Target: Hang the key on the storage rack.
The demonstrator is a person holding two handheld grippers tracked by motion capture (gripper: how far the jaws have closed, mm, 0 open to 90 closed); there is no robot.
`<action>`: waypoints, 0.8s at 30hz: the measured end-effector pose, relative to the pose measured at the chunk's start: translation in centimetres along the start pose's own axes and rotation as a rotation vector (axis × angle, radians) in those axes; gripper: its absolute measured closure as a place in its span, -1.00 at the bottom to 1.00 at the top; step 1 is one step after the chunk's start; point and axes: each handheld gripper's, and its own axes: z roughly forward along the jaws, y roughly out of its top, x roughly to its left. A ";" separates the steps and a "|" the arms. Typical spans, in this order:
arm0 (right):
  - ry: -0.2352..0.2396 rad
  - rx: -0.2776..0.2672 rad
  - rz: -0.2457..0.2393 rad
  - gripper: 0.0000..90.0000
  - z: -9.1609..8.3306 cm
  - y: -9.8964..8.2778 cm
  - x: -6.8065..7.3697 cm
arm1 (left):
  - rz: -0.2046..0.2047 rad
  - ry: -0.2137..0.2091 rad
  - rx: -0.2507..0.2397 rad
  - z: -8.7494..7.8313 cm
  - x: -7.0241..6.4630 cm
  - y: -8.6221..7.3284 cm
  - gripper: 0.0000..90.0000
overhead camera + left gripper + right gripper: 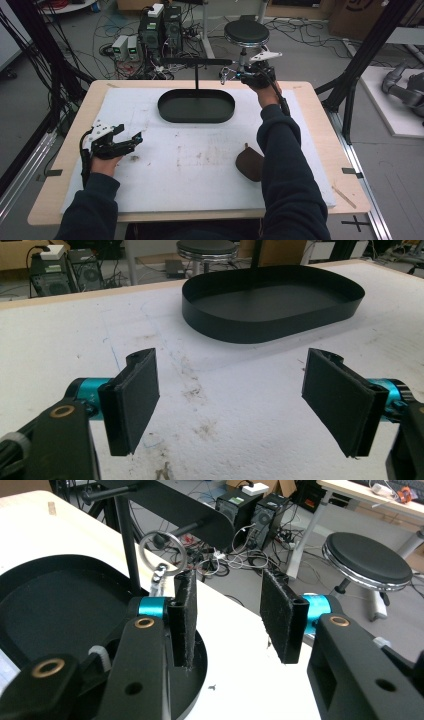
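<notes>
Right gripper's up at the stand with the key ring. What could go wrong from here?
1. The key ring hangs near the end of the stand's rod, with its clip right beside one pad of the open right gripper. Backing out could snag it and pull it off.
2. The right sleeve lies against the brown pouch, so withdrawing may drag the pouch along.
</notes>
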 end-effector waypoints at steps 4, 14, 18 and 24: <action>0.012 -0.001 0.014 0.29 -0.2 -0.6 0.0 | -0.001 0.002 0.003 0.0 0.1 0.0 -0.49; 0.105 0.078 -0.004 -0.18 -5.9 -1.9 -0.4 | -0.005 -0.004 -0.006 -0.2 0.2 -0.1 -0.49; 0.134 0.063 -0.068 -0.29 -9.2 -3.1 0.7 | -0.016 -0.008 -0.009 -0.2 0.3 -0.1 -0.49; 0.113 0.083 -0.069 -0.46 -12.6 -7.4 1.7 | -0.009 -0.009 -0.008 -0.3 0.2 -0.1 -0.49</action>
